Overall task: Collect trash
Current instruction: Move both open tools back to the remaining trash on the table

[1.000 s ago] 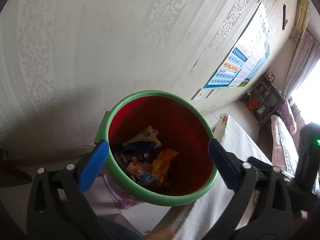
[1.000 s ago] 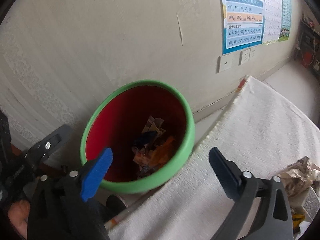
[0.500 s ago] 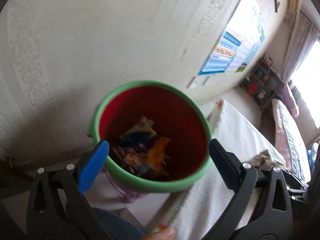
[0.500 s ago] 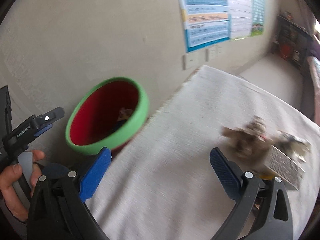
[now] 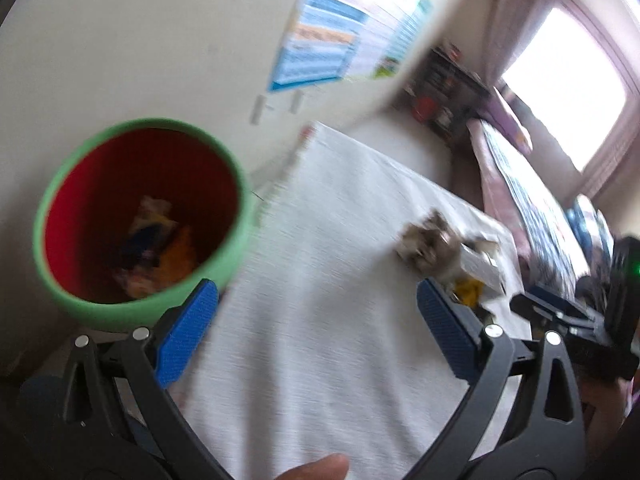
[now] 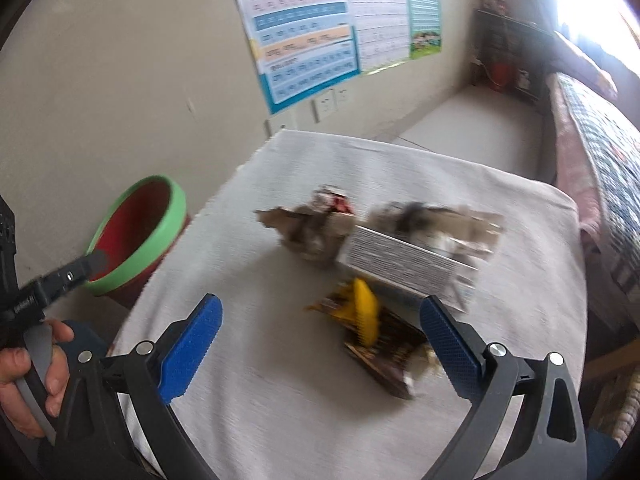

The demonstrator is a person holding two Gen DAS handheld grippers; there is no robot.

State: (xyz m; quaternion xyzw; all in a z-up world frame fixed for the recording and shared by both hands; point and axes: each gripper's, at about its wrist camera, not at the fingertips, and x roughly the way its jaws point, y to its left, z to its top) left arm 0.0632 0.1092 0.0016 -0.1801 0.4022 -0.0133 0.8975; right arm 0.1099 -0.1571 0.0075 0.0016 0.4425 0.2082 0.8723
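A green-rimmed bin with a red inside (image 5: 140, 216) (image 6: 138, 234) stands off the table's left edge, with wrappers lying in its bottom. A blurred pile of trash lies on the white-clothed table (image 6: 280, 380): crumpled brown paper (image 6: 310, 232), a white printed box (image 6: 404, 266) and a dark wrapper with a yellow piece (image 6: 372, 328). The pile shows in the left wrist view as crumpled paper (image 5: 430, 242). My right gripper (image 6: 320, 340) is open, just short of the dark wrapper. My left gripper (image 5: 318, 330) is open and empty over the cloth beside the bin.
A beige wall with a blue chart poster (image 6: 304, 40) and sockets runs behind the table. A bed with a patterned cover (image 6: 600, 152) lies to the right, a dark shelf (image 6: 508, 56) stands in the far corner. A hand (image 6: 28, 376) holds the left gripper's handle.
Both grippers have swung right, away from over the bin toward the table. The trash pile has come into both views and sits closer to the right gripper. Both stay open.
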